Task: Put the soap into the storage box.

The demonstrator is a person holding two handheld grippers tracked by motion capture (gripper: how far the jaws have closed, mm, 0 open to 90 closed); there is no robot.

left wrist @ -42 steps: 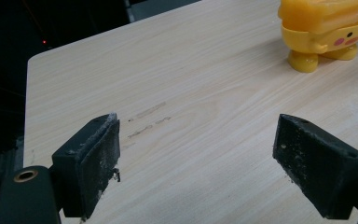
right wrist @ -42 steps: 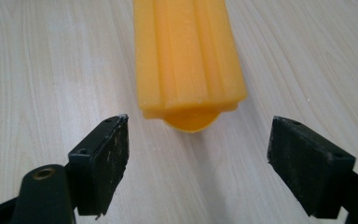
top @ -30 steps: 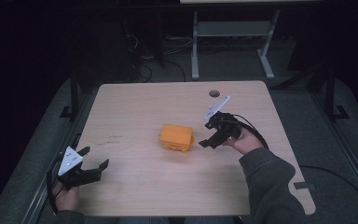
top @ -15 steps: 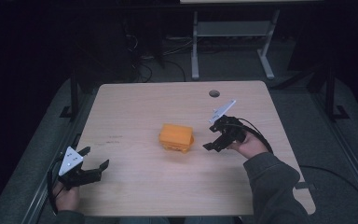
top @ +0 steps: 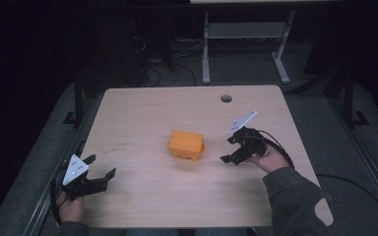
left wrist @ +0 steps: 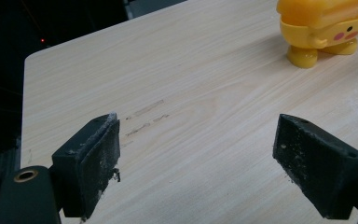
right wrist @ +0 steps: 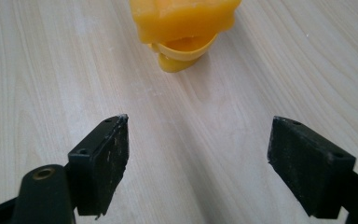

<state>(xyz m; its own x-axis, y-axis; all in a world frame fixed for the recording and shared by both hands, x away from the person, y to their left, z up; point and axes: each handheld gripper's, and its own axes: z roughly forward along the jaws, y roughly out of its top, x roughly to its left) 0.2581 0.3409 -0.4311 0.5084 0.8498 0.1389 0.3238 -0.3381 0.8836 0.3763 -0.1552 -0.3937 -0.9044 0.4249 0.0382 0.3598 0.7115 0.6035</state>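
Observation:
An orange-yellow toy [top: 186, 145] with a blocky top and small feet stands near the middle of the wooden table [top: 142, 108]. The left gripper view catches the toy [left wrist: 328, 25] at its top right, showing pink cheek spots. In the right gripper view the toy [right wrist: 184, 28] sits straight ahead, close. My right gripper [top: 229, 149] is open just right of the toy, jaws wide apart and empty [right wrist: 196, 168]. My left gripper [top: 101, 167] is open near the table's front left corner, far from the toy, nothing between its jaws [left wrist: 196, 168].
A round cable hole [top: 226, 98] lies near the table's far right edge. Faint scuff marks [left wrist: 144, 116] show on the wood ahead of the left gripper. Behind the table stand a metal frame [top: 246, 44] and cables on a dark floor.
My right gripper has drawn back from the toy, toward the right and nearer the front edge. The left gripper and the toy have stayed put.

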